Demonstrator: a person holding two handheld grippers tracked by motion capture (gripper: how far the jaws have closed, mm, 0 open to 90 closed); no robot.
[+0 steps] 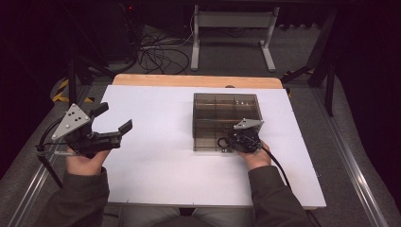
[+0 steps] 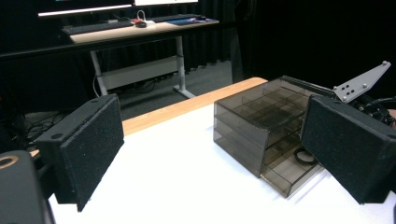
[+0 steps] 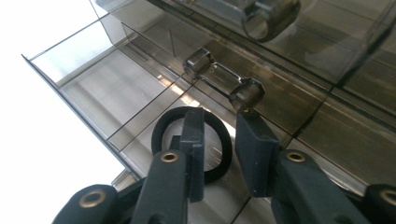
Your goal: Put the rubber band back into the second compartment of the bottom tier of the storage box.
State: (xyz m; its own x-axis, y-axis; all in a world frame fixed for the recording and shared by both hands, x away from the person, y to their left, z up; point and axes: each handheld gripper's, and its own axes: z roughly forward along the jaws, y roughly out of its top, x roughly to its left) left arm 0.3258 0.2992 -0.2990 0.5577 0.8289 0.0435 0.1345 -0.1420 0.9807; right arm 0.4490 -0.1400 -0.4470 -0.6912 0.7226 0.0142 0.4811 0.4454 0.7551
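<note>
The table [image 1: 156,165] carries a smoky drawer box [image 1: 227,106] toward its right edge, the bottom drawer [image 3: 112,93] pulled out. The left hand-held gripper [image 1: 113,120] hovers near the left edge, jaws wide apart and empty. The right hand-held gripper [image 3: 219,140] reaches into the drawer, jaws slightly parted above a black ring [image 3: 215,130] lying on the drawer floor, unpinched.

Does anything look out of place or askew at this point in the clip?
Nothing looks damaged or spilled. The bottom drawer of the smoked plastic drawer box is pulled out, with a black ring lying flat in it. The right tongs hang over the ring, jaws slightly apart.
</note>
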